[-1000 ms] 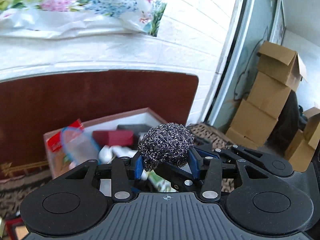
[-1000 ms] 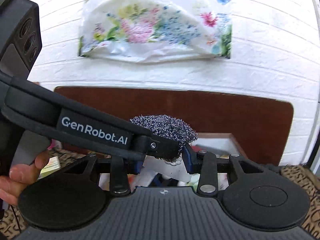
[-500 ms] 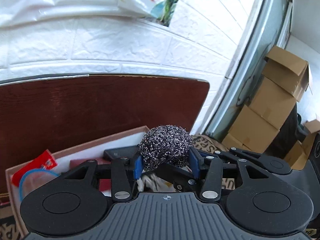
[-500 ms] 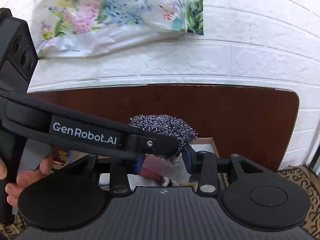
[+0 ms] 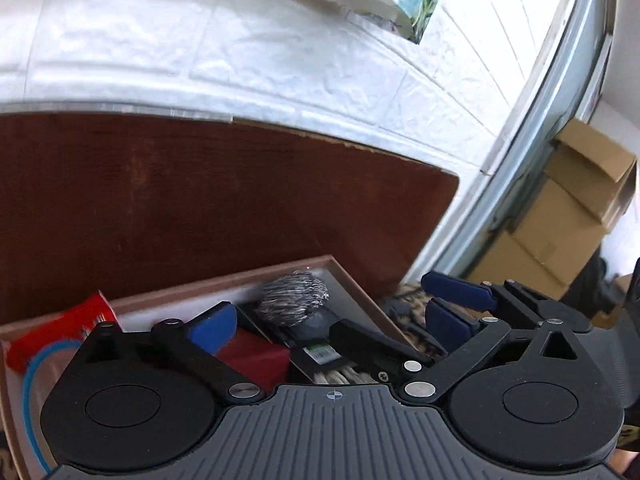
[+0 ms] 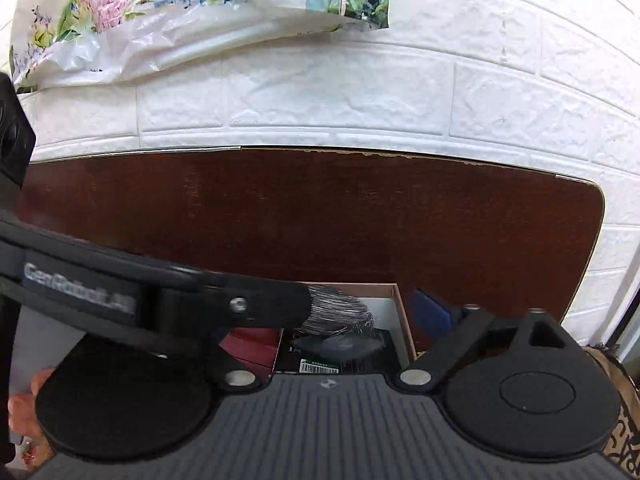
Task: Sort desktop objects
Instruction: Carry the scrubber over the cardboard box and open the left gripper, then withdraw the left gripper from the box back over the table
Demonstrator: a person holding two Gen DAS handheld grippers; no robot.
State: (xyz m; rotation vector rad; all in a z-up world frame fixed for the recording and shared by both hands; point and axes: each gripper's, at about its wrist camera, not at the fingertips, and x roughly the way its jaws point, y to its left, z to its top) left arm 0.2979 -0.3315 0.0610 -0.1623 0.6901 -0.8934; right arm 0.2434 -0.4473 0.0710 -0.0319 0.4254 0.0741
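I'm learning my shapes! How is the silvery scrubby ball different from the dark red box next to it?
The scrubby ball is round, silvery-grey and wiry; the dark red box is flat-sided, smooth and one plain colour. The ball looks blurred, while the red box looks sharp. Both show inside the brown-rimmed tray.

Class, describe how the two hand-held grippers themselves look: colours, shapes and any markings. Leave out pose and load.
The left gripper has a ribbed grey body, two round black discs, black linkage bars with silver rivets, and blue finger pads. A small crosshair mark sits at its centre. Seen from the right wrist, its side carries white "GenRobot.AI" lettering, blurred. The right gripper is built alike, with a blue pad. No cables show.
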